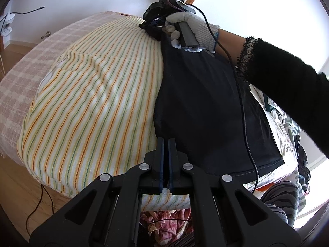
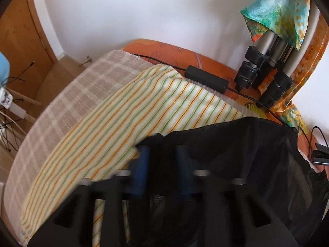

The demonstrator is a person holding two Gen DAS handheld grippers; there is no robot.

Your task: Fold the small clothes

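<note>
A dark navy garment [image 1: 205, 107] lies on a yellow-and-green striped towel [image 1: 92, 107] over the bed. My left gripper [image 1: 166, 142] is shut at the garment's near left edge; whether cloth is between the pads is hidden. My right gripper [image 1: 152, 23], in a white-gloved hand, sits at the garment's far corner. In the right wrist view the right gripper [image 2: 162, 148] has its blue pads [image 2: 141, 164] apart, with the dark mesh cloth [image 2: 236, 154] draped over and between them. The striped towel [image 2: 123, 123] lies to the left.
A checked beige blanket [image 1: 24, 78] covers the bed under the towel. A black power brick [image 2: 205, 80] and tripod legs [image 2: 267, 65] lie at the orange headboard end. More clothes [image 1: 287, 135] are piled at the right. Cables run over the wooden floor [image 1: 20, 195].
</note>
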